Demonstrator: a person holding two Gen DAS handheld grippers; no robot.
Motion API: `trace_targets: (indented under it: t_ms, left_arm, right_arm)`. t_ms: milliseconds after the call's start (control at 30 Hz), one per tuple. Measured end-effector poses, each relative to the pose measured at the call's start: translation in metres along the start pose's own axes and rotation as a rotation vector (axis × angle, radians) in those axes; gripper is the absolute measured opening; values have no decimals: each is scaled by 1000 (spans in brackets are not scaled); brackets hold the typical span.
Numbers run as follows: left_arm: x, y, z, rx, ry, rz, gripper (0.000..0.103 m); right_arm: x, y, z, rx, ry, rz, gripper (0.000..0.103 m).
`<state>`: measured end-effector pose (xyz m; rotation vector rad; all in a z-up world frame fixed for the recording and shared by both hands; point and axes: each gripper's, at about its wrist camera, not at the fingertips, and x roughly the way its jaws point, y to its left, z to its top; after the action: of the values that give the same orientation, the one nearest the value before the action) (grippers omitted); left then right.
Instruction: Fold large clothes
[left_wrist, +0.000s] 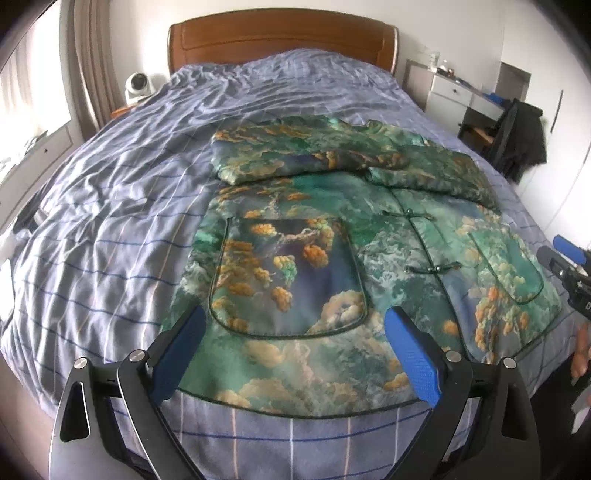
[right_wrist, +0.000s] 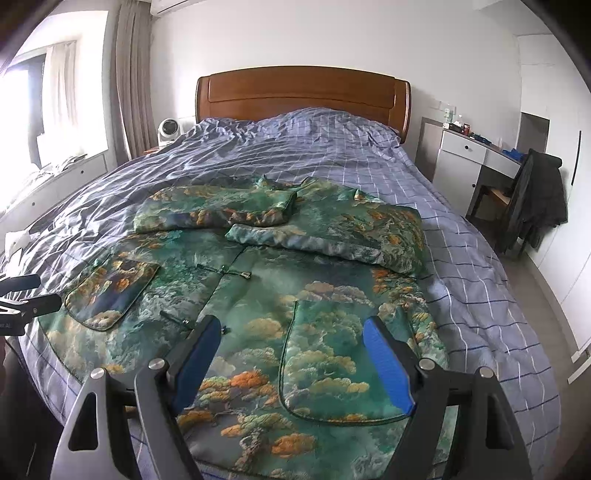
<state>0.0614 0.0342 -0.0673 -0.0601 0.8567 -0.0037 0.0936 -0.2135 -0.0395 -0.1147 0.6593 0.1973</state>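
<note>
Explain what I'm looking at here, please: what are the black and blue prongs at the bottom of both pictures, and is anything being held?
Those prongs are hand-held grippers, one in each of a person's hands, each with a camera looking along its fingers. One picture is from the left gripper, the other from the right gripper. Both are open and hold nothing. On the bed lies a green patterned jacket, front up, with both sleeves already folded across its chest. Each gripper hovers over the hem nearest the person.
</note>
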Motion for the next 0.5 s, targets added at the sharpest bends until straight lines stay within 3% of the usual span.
trace_targets:
  t_ms: [500]
  left_arm:
    - [-5, 0, -8, -3, 4, 17, 98]
  right_arm:
    - [-9, 4, -9, 3, -3, 0, 81]
